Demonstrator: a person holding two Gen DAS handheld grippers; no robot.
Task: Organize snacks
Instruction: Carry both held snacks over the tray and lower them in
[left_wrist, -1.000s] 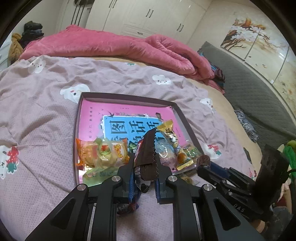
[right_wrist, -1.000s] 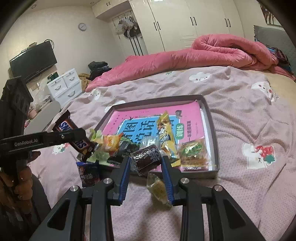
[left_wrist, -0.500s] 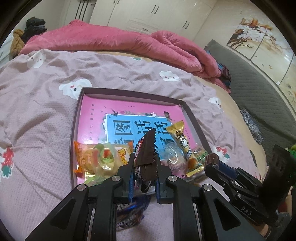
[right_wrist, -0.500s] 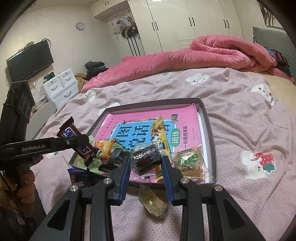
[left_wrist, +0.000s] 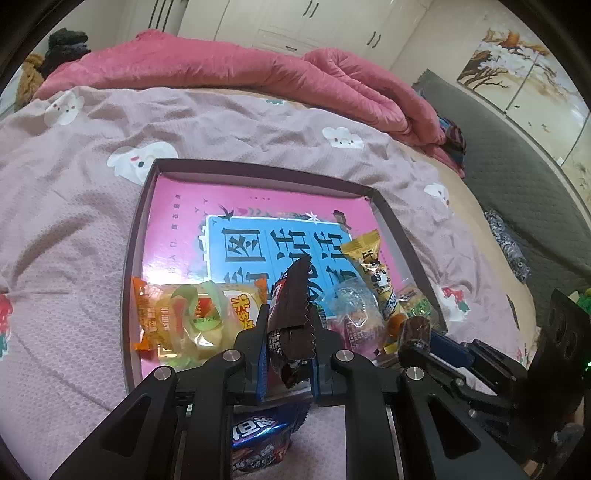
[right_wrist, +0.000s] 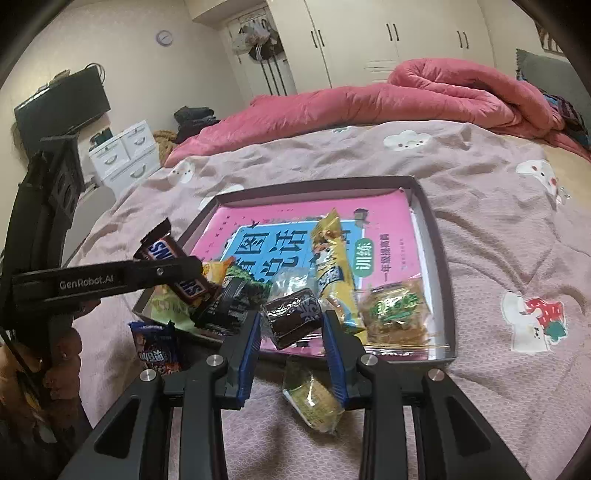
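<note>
A shallow dark box (left_wrist: 258, 170) (right_wrist: 436, 236) with a pink and blue book inside lies on the bed. Several snack packets lie along its near edge. My left gripper (left_wrist: 288, 332) is shut on a brown Snickers bar (left_wrist: 291, 310) (right_wrist: 173, 266), held over the box's near left corner. My right gripper (right_wrist: 291, 325) is shut on a small dark brown wrapped candy (right_wrist: 293, 317) (left_wrist: 415, 330), held over the near edge. A blue packet (right_wrist: 157, 349) (left_wrist: 258, 443) and a green-yellow packet (right_wrist: 314, 398) lie on the bedspread outside the box.
The mauve bedspread (left_wrist: 66, 229) with white animal prints spreads around the box. A rolled pink duvet (left_wrist: 240, 77) lies behind it. A yellow snack stick (right_wrist: 332, 266) and a green-labelled packet (right_wrist: 395, 310) lie in the box. White drawers (right_wrist: 125, 155) stand left.
Both grippers have moved forward toward the box with their snacks held. The box and its packets look larger and nearer in both views.
</note>
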